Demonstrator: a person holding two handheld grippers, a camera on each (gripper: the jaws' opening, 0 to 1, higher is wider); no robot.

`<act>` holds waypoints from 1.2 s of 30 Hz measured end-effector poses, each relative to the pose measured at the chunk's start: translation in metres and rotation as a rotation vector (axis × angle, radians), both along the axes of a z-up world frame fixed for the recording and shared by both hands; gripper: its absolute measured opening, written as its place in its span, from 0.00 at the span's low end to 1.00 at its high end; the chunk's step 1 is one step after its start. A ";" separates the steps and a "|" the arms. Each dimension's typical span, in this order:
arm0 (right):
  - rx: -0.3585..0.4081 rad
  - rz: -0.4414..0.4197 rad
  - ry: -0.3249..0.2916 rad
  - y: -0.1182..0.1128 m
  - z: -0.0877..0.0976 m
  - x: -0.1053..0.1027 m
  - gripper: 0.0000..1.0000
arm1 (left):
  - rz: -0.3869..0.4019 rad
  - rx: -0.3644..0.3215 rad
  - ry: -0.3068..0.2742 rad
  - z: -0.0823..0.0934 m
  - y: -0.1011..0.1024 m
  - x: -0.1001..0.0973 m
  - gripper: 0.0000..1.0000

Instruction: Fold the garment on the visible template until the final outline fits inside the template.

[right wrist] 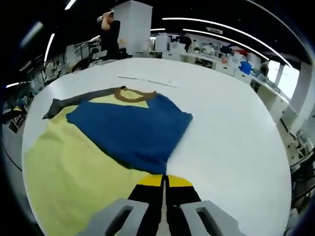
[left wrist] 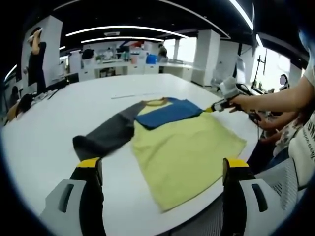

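Garment: a yellow shirt (left wrist: 189,147) lay flat on the white worktop (left wrist: 64,118); its brown collar (right wrist: 134,94) pointed away from the person; in the left gripper view its lower hem reached the near edge of the worktop.
Blue sleeve: a blue sleeve (right wrist: 129,129) was folded across the upper chest of the shirt, covering the yellow below the collar; its end lay just ahead of the right gripper's fingers.
Grey sleeve: a dark grey sleeve (left wrist: 106,132) stretched out flat to the side, away from the yellow body, resting on the worktop.
Left gripper: the left gripper (left wrist: 162,164) hung above the near edge of the worktop; its yellow-tipped fingers (left wrist: 89,163) stood wide apart with nothing between them; the shirt's lower part showed in the gap.
Right gripper: the right gripper (right wrist: 164,181) sat low at the edge of the blue sleeve; its fingers were pressed together; whether cloth was pinched between them could not be told; in the left gripper view a hand (left wrist: 241,102) held it at the shirt's far side.
Template: no outline could be made out on the worktop.
Containers: none could be made out near the shirt.
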State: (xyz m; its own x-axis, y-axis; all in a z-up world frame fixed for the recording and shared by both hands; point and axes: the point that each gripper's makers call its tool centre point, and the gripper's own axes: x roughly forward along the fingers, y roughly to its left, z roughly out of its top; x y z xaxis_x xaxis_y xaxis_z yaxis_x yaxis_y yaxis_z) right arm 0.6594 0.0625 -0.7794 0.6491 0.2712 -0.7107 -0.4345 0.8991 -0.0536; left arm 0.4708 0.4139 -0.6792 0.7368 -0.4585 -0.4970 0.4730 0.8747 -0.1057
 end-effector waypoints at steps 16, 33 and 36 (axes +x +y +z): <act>0.003 -0.046 0.029 -0.018 -0.002 -0.005 0.00 | 0.006 0.010 0.000 -0.001 0.005 0.003 0.99; 0.003 -0.061 0.042 -0.030 -0.001 -0.011 0.00 | 0.013 0.016 0.000 -0.001 0.009 0.004 0.99; 0.014 -0.063 0.039 -0.029 0.001 -0.011 0.00 | 0.013 0.017 -0.001 -0.001 0.009 0.005 0.99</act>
